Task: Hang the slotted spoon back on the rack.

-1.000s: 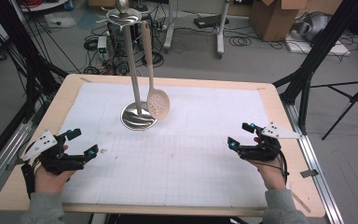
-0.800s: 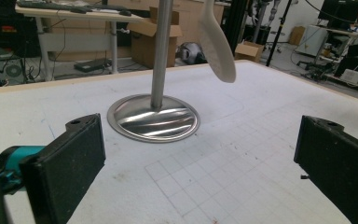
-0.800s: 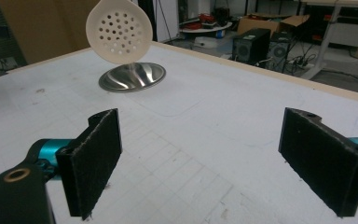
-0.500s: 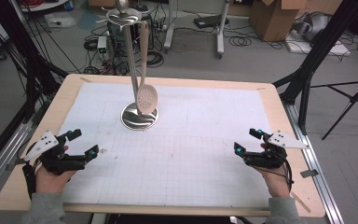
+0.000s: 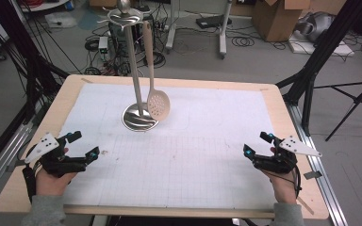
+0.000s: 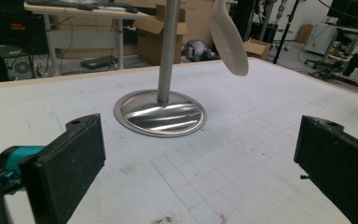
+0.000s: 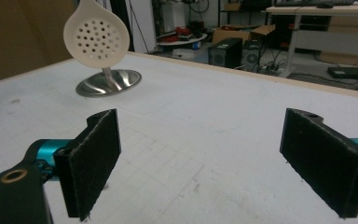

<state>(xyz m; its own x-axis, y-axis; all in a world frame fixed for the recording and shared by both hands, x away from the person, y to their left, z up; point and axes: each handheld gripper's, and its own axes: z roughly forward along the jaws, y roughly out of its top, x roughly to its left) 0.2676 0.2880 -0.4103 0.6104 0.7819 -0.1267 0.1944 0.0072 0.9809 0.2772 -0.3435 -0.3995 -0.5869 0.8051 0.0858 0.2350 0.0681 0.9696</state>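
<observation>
Both grippers rest at the table's near corners, left gripper (image 5: 82, 146) and right gripper (image 5: 256, 143), jaws spread wide and holding nothing. Well beyond them the slotted spoon (image 5: 158, 103) hangs from the steel stand (image 5: 135, 80), long axis near vertical, perforated bowl down, just above the stand's base.

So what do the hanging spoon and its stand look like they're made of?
Spoon: cream, matte and smooth, probably plastic; its bowl is pierced with round holes. Stand: polished metal, likely steel; its round base gives mirror-like reflections.
</observation>
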